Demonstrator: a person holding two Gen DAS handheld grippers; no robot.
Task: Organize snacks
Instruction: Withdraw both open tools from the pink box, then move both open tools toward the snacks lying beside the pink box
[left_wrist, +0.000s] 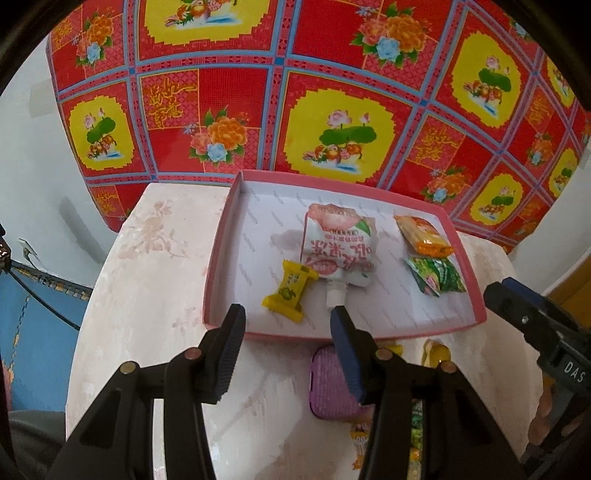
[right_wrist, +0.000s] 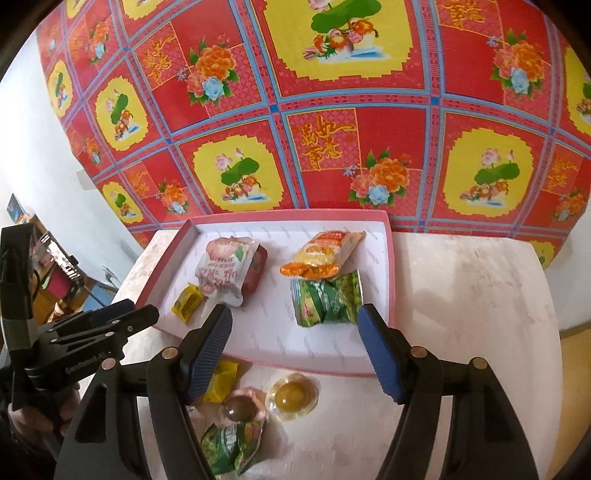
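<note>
The pink tray (left_wrist: 236, 206) sits on the pale table (left_wrist: 155, 258), its far edge against the red flowered cloth (left_wrist: 332, 92) behind. I find four snacks inside it. A white spouted pouch (left_wrist: 338, 247) with pink print lies near the middle, cap end toward me. A yellow wrapped candy (left_wrist: 290, 291) lies just beside the pouch on its left, touching or nearly touching it; I cannot tell which. An orange packet (left_wrist: 424, 234) lies toward the tray's right side, and a green packet (left_wrist: 436, 275) lies directly in front of it, the two touching at their edges. The rest of the tray floor is bare white lining.

Outside the tray, on the table in front of its near rim, I note a purple ribbed item (left_wrist: 332, 384), a yellow wrapper (right_wrist: 221, 380), a clear jelly cup with yellow filling (right_wrist: 291, 397), a pink cup with a dark centre (right_wrist: 240, 408) and a second green packet (right_wrist: 231, 446).

My left claw (left_wrist: 288, 319) hangs over the near rim of the tray, jaws partly apart, nothing between them. My right claw (right_wrist: 295, 317) stands wider, jaws apart and empty, above the tray's near edge in front of the green packet.
</note>
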